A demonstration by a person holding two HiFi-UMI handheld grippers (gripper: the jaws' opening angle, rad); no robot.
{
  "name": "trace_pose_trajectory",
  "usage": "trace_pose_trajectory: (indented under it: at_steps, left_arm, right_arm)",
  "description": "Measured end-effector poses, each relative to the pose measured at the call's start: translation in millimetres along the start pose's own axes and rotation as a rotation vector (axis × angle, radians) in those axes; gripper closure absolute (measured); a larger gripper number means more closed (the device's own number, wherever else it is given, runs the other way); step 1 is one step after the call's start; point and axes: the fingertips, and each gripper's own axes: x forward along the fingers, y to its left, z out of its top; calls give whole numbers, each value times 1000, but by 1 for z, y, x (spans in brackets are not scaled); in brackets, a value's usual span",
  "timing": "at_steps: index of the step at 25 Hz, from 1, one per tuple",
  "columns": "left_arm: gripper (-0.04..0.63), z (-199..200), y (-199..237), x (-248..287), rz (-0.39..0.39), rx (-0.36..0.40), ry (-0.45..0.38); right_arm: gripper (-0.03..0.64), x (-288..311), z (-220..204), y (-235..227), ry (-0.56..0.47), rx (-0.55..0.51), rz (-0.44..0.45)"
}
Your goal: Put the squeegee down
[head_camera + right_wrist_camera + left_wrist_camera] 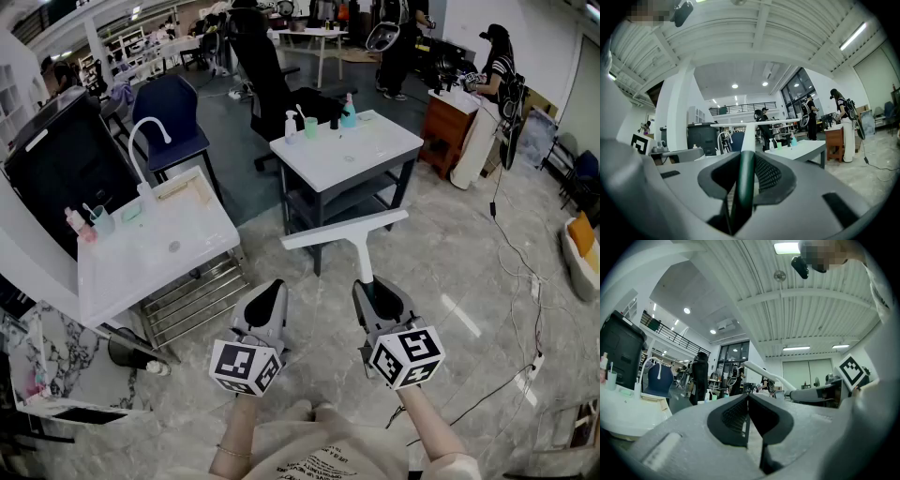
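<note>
A white squeegee (349, 232) with a dark green handle sticks forward from my right gripper (373, 292), which is shut on the handle. Its long blade lies crosswise in the air, in front of the small white table (384, 157). In the right gripper view the green handle (745, 174) runs up between the black pads to the white neck and blade (754, 124). My left gripper (269, 298) hovers beside it at the same height, shut with nothing in it; its pads (740, 417) meet in the left gripper view.
A white washbasin unit (164, 253) with a curved tap stands to the left, with a metal rack under it. Bottles and a cup (310, 126) stand on the small table. Office chairs (172, 124), cables on the marble floor and people at the back.
</note>
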Motion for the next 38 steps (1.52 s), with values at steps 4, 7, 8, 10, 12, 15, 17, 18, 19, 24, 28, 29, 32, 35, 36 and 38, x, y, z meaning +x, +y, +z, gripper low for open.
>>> trace_pose_trajectory:
  at_steps: [4,7,8,10,12,15,17,18,19,24,28,29,32,35,36,38]
  left_arm:
    - [572,-3,-2,4,8,-6,5]
    - [572,-7,0,4,19,-7,15]
    - [572,-8,1,4,24,-6,17]
    - [572,-10,4,4,33,-4,21]
    - [572,-14,4,4,43,-4,22]
    - [572,-19,6,2,61,-9,23]
    - [572,-23,9,2,71,-15,26]
    - [572,-25,10,3,76,-18,30]
    - [572,-27,12,3,81,-22,33]
    - [572,-30,18,18,81,-33,33]
    - [572,-32,26,41,80,-41,30]
    - [572,-33,28,47,81,-42,30]
    - [572,-36,38,71,76,-49,27]
    - [572,-42,54,99,81,-55,30]
    - [572,-44,61,108,85,-58,33]
    - [572,-48,73,126,92,-67,39]
  right_arm:
    - [522,0,-1,-8,3,-3,-2]
    - [522,-2,-2,-16,5,-2,-7]
    - [522,-2,-3,-19,5,-1,-10]
    - [522,-3,-4,-24,4,2,-12]
    - [522,-4,-5,-30,3,8,-12]
    - [522,-4,-10,-36,4,21,-9]
    - [522,-3,-13,-40,8,28,-10]
    - [522,-1,-15,-42,13,34,-11]
    - [522,0,-17,-44,19,41,-10]
    - [522,13,-20,-53,39,39,7]
    - [522,33,-20,-68,51,35,15]
    - [522,39,-20,-73,52,41,16]
    - [522,61,-20,-88,52,56,17]
    - [522,89,-22,-103,59,59,15]
    - [522,99,-23,-109,64,59,14]
    - [522,119,-21,-121,72,60,9]
